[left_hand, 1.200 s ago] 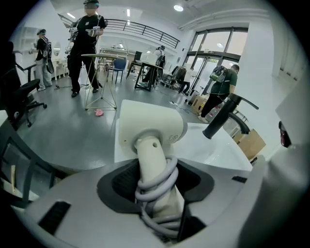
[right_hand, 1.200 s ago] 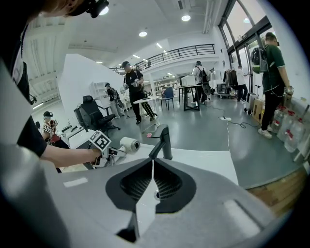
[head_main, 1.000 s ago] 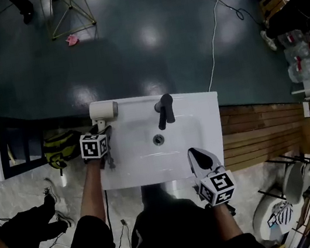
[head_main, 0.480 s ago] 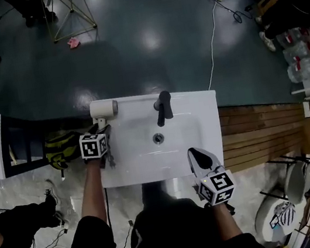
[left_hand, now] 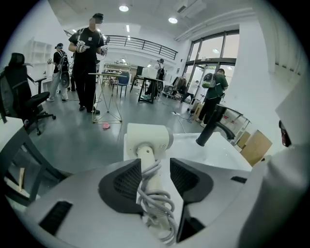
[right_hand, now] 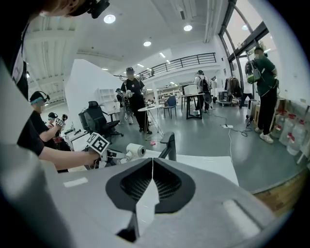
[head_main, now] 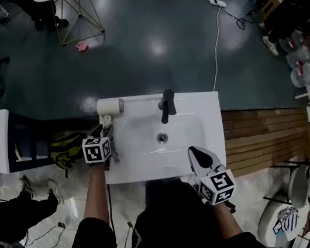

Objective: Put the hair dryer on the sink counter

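Note:
The cream hair dryer (head_main: 109, 107) lies on the back left corner of the white sink counter (head_main: 200, 112), with its handle pointing toward me. My left gripper (head_main: 107, 130) sits over that handle. In the left gripper view the handle and its coiled cord (left_hand: 154, 193) lie between the jaws of the left gripper (left_hand: 155, 169). A strip of counter shows between the handle and the right jaw, so the gripper is open. My right gripper (head_main: 195, 154) hovers at the counter's front right edge, shut on nothing. The hair dryer (right_hand: 133, 150) also shows in the right gripper view.
A black faucet (head_main: 166, 105) stands at the back of the basin, right of the dryer. A drain (head_main: 162, 138) marks the basin's middle. A black shelf with a yellow item (head_main: 67, 149) stands left of the sink. Wooden boards (head_main: 263, 131) lie to the right. People stand farther off.
The head view has shifted a little. The hair dryer and both grippers keep the same places relative to the sink.

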